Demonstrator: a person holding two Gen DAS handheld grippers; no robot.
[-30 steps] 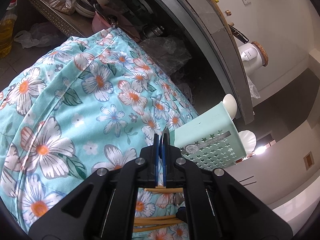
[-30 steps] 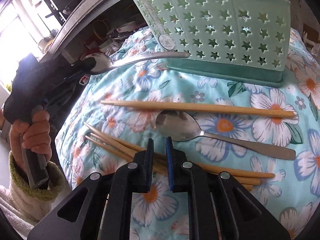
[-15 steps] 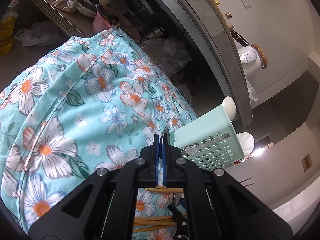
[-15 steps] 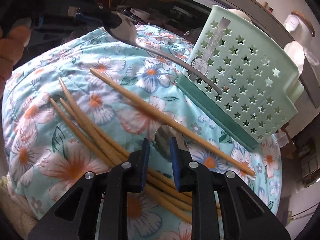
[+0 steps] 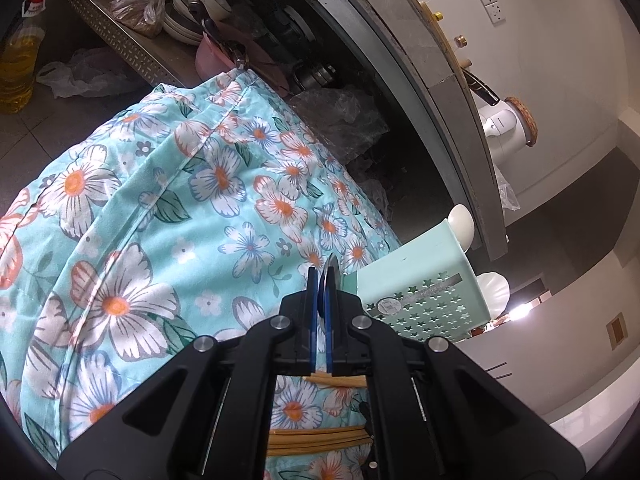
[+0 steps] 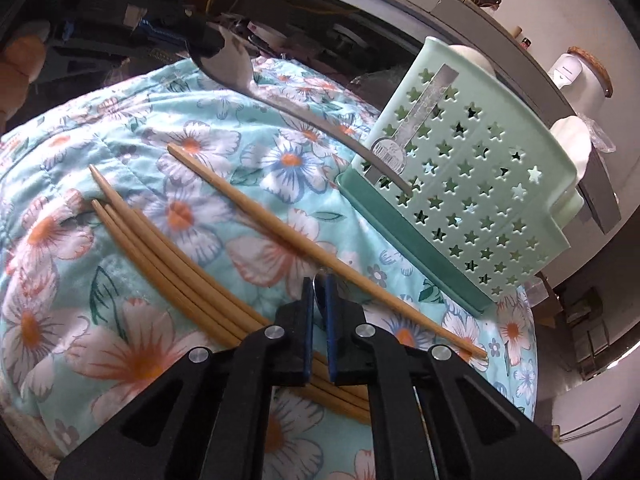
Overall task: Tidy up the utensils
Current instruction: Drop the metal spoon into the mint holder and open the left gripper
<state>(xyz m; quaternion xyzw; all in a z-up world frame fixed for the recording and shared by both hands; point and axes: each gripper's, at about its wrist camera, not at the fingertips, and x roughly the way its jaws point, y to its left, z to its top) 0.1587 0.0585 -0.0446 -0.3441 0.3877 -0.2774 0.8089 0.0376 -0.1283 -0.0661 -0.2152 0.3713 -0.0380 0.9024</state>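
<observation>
My left gripper (image 5: pixel 319 280) is shut on a metal spoon (image 5: pixel 330 270), seen edge-on between its blue pads. In the right wrist view that spoon (image 6: pixel 240 80) hangs above the floral cloth, its handle reaching toward the mint-green star-holed basket (image 6: pixel 472 184). My right gripper (image 6: pixel 319 284) is closed on the bowl of a second metal spoon (image 6: pixel 319 289) lying on the cloth. Several wooden chopsticks (image 6: pixel 168 256) lie in a bundle left of it, and one single chopstick (image 6: pixel 304 248) lies just ahead of it. The basket also shows in the left wrist view (image 5: pixel 424 280).
The floral cloth (image 5: pixel 160 208) covers a rounded surface. White ceramic spoons (image 6: pixel 572 136) stand in the basket. Behind are a grey counter edge (image 5: pixel 440 80), a shelf with bowls (image 5: pixel 188 12), an oil bottle (image 5: pixel 16 68) and a white kettle (image 5: pixel 504 132).
My right gripper has moved forward and closed around the bowl of the lying spoon. My left gripper still holds its spoon and has shifted only slightly.
</observation>
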